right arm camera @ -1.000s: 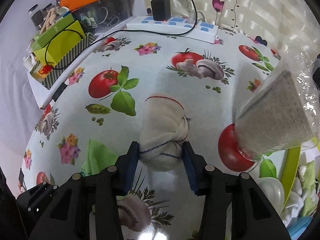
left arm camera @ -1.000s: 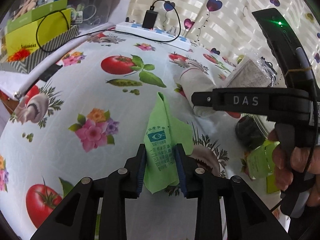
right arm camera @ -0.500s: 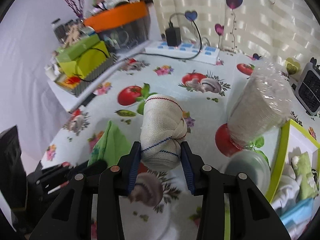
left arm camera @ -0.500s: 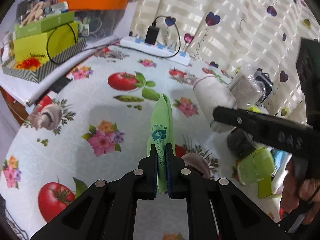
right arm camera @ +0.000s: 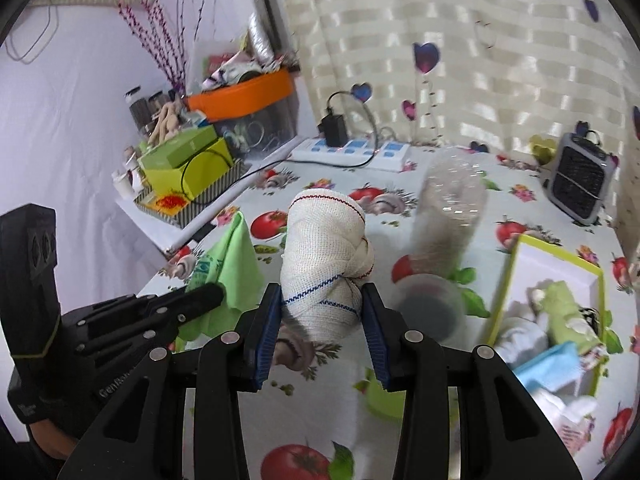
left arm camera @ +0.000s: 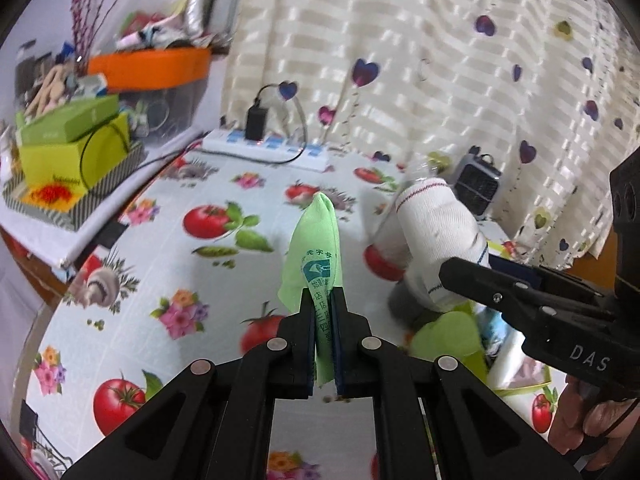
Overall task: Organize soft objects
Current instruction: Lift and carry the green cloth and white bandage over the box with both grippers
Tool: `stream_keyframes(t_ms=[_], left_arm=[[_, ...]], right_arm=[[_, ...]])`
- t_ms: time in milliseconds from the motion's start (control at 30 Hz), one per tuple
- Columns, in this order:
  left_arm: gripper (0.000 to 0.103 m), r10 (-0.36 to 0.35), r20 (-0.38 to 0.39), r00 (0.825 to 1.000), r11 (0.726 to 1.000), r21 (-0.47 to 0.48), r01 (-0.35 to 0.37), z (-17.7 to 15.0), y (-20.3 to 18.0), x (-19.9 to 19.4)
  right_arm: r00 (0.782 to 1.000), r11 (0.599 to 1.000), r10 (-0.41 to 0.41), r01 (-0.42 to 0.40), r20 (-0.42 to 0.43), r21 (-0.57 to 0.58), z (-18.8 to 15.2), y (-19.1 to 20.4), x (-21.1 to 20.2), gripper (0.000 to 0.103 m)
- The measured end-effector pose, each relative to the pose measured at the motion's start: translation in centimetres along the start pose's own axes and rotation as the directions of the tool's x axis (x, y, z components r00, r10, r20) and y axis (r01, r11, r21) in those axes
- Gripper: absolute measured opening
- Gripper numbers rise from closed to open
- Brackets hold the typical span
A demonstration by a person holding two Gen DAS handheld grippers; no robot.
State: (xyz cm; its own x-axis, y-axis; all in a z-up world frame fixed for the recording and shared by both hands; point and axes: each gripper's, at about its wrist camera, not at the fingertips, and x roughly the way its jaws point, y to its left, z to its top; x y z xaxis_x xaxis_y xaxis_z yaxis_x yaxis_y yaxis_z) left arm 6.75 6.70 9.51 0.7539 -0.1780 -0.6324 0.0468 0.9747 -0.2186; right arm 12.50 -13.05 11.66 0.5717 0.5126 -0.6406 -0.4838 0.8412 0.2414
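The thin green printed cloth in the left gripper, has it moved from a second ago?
Yes. The thin green printed cloth, then lying on the tomato-print tablecloth, now hangs lifted clear of it.

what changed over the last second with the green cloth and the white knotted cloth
The left gripper closed on the green cloth and lifted it off the tablecloth. The right gripper, already clamped on the white knotted cloth, raised it too. The power strip and yellow-rimmed box stayed put.
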Motion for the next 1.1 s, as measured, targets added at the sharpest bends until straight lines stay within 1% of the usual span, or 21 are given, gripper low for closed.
stream_keyframes(t_ms=[300, 533, 767, 1100], left_arm=[[0.007, -0.069, 0.022, 0.997, 0.996, 0.065, 0.067, 0.9, -4.1, -0.8], [0.007, -0.117, 0.014, 0.993, 0.987, 0.112, 0.115, 1.2, -7.3, -0.6], [0.007, -0.154, -0.002, 0.988, 0.973, 0.172, 0.152, 1.4, -11.1, 0.3], [0.007, -0.2, -0.035, 0.979, 0.956, 0.213, 0.203, 1.5, -14.7, 2.1]], right_arm=[[0.998, 0.998, -0.031, 0.027, 0.061, 0.058, -0.9, -3.1, -3.6, 0.041], [0.993, 0.992, -0.078, 0.068, 0.091, 0.104, -1.6, -5.9, -5.7, 0.041], [0.987, 0.984, -0.12, 0.104, 0.107, 0.142, -1.9, -8.3, -7.5, 0.041], [0.98, 0.971, -0.17, 0.148, 0.106, 0.19, -2.6, -11.8, -8.7, 0.041]])
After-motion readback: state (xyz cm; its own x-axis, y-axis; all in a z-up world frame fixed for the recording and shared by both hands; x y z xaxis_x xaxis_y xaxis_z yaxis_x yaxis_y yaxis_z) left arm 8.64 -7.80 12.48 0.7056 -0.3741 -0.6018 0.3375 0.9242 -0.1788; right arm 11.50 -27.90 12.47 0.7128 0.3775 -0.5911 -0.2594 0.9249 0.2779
